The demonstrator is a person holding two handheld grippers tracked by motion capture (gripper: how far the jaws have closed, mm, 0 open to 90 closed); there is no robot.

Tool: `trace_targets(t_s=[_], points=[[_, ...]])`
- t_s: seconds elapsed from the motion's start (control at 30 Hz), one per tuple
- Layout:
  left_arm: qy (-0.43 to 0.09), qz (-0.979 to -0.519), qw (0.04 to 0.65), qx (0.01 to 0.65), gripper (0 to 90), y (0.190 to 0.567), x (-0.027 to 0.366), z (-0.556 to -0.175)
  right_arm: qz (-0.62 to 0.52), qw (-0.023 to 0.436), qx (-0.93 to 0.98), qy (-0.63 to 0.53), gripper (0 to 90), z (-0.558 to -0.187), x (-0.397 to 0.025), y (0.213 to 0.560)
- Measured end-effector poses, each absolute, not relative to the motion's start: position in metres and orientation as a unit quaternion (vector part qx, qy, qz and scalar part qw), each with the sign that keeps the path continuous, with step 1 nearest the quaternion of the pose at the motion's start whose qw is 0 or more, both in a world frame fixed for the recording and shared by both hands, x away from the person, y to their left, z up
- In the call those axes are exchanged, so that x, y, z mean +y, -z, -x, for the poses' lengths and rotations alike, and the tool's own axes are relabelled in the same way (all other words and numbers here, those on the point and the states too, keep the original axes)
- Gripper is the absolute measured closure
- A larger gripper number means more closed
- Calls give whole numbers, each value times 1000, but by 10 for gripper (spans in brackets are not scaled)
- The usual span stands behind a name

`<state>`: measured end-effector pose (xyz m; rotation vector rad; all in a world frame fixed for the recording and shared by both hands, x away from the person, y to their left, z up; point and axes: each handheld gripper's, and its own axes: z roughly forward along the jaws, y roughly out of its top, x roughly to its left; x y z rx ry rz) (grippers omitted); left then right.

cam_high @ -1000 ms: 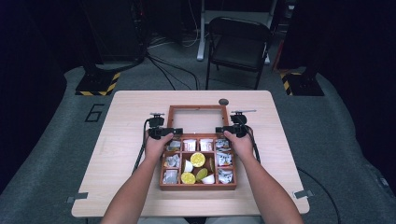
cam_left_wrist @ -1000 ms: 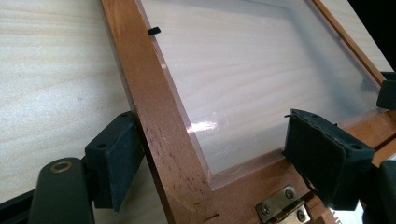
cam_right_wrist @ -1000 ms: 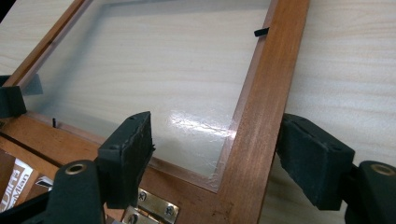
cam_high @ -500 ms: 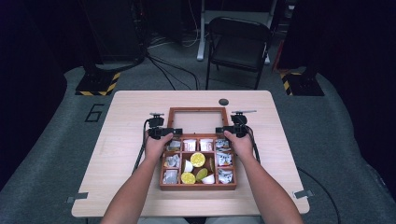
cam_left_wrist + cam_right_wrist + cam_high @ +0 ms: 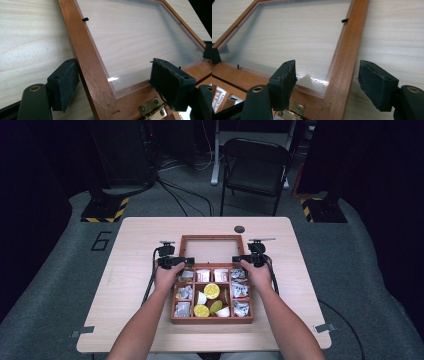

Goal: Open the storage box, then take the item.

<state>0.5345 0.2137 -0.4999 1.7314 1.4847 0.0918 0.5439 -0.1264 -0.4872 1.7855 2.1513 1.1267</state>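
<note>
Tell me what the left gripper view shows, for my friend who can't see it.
The left gripper has its two black jaws open around the side rail of a wooden lid frame with a clear pane. The lid lies on a pale wooden table, with a brass hinge below.

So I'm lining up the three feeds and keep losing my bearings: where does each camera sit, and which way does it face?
High view: above the person's side, looking forward and down on the table; both forearms, left gripper and right gripper show.
Left gripper view: rides the left gripper, looking along its jaws, which straddle the open lid side rail.
Right gripper view: rides the right gripper, jaws straddling the lid's opposite rail.
Shared: both gripper views show the lid's clear pane and brass hinges.
</note>
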Motion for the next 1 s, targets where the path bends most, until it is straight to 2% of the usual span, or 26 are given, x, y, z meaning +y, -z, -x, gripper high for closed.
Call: trace_targets(t_s=[0.23,0.63,1.0], points=[[-54,-687,436,579,278,481,225,-525,-581,88,707,-394,307,-530,-139,465],[-59,-694,456,555,304,459,225,-511,-486,111,760,-417,353,-484,-114,436],[-64,-695,458,550,304,453,227,-506,-425,113,801,-405,352,-459,-96,445]])
